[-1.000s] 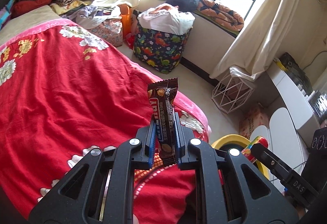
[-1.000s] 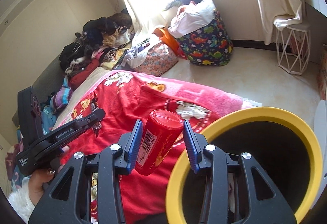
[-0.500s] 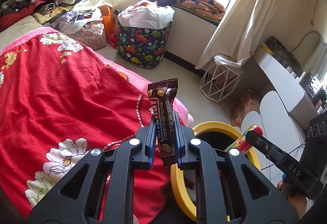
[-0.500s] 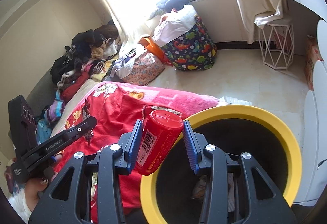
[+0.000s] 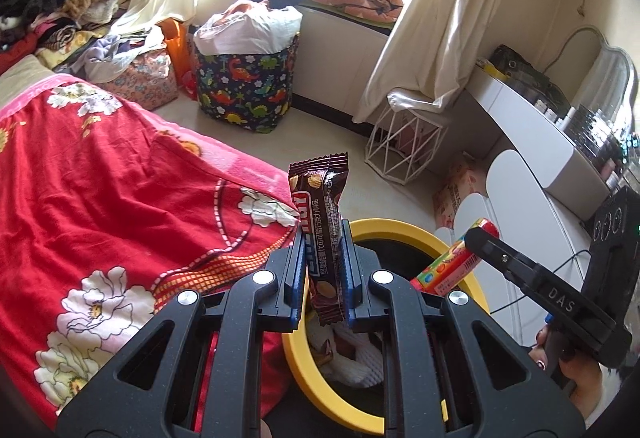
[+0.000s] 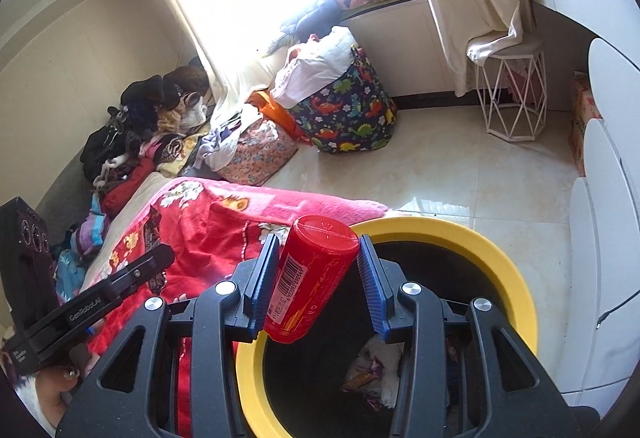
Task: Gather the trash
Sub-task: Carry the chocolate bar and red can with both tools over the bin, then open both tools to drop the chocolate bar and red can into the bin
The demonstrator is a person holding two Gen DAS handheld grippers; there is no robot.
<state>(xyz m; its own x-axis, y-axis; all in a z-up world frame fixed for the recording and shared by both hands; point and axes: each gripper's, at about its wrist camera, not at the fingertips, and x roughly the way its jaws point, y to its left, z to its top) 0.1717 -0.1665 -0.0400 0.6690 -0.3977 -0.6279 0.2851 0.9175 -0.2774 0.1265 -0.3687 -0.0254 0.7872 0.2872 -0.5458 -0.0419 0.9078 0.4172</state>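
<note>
My left gripper is shut on a brown snack wrapper that stands upright between its blue pads, over the left rim of the yellow-rimmed black bin. My right gripper is shut on a red can with a barcode, tilted, above the bin. The right gripper also shows in the left wrist view with the can over the bin. Wrappers and white trash lie inside the bin.
The red flowered bedspread is to the left of the bin. A dinosaur-print bag, a white wire stool, a cardboard box and white furniture stand around the tiled floor. Clothes pile lies at the far wall.
Both grippers moved right, off the bed and over the bin, which now fills more of both views. Each still holds its item.
</note>
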